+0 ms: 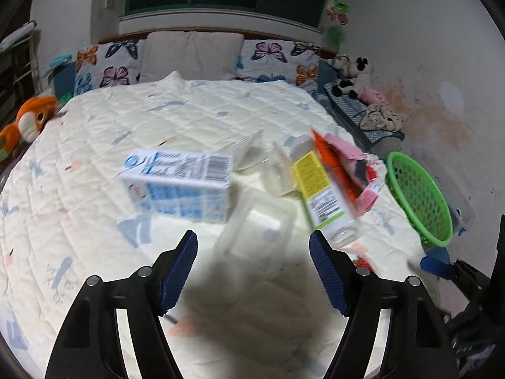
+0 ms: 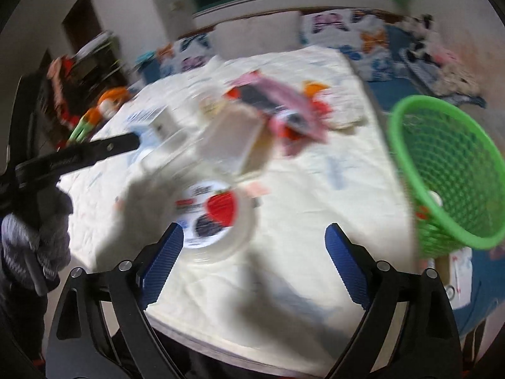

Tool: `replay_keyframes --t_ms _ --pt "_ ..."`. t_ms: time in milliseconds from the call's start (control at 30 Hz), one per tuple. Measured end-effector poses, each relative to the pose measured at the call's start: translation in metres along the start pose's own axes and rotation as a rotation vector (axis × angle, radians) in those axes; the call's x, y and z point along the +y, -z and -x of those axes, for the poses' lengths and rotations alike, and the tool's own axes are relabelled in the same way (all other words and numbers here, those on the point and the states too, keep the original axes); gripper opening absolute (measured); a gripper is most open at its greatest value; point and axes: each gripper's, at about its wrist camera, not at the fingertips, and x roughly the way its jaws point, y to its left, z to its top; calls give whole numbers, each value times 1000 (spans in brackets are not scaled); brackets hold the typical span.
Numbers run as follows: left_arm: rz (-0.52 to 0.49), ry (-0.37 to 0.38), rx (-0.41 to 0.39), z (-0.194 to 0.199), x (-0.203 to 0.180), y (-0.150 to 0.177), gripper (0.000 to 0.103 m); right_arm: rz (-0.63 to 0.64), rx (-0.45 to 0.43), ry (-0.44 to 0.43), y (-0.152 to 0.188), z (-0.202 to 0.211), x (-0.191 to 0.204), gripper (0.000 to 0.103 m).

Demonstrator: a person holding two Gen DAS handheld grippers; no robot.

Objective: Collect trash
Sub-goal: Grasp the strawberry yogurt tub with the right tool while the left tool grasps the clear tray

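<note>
Clearly both grippers stand wide open and hold nothing: the left gripper (image 1: 253, 262) hangs over a clear plastic tray (image 1: 257, 227) on the bed (image 1: 94, 132), the right gripper (image 2: 254, 246) near a round clear lid (image 2: 214, 218) with a fruit label.

Taking the green basket (image 1: 419, 199) at the bed's right edge as landmark, the trash lies in a loose heap to its left. Nearest it is a pink and orange carton (image 1: 350, 170), leaning on a bottle with a yellow label (image 1: 318, 195); farthest is a blue and white milk carton (image 1: 180, 183).

That milk carton lies on its side, long axis running across the bed toward the basket, barcode end pointing that way. It looks light and probably empty, stiff at the edges but easily crushed; I would pinch it across its narrow faces near the middle. The tray looks thin, slick and springy, best taken by its rim.
</note>
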Motion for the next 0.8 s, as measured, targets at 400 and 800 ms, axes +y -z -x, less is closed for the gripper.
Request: replay_keyframes --t_ms 400,800 --pt "-22 -12 28 -10 14 15 77 102 71 -12 1 -52 37 93" --pt "-93 -6 63 -41 6 6 77 128 72 24 3 -60 42 89"
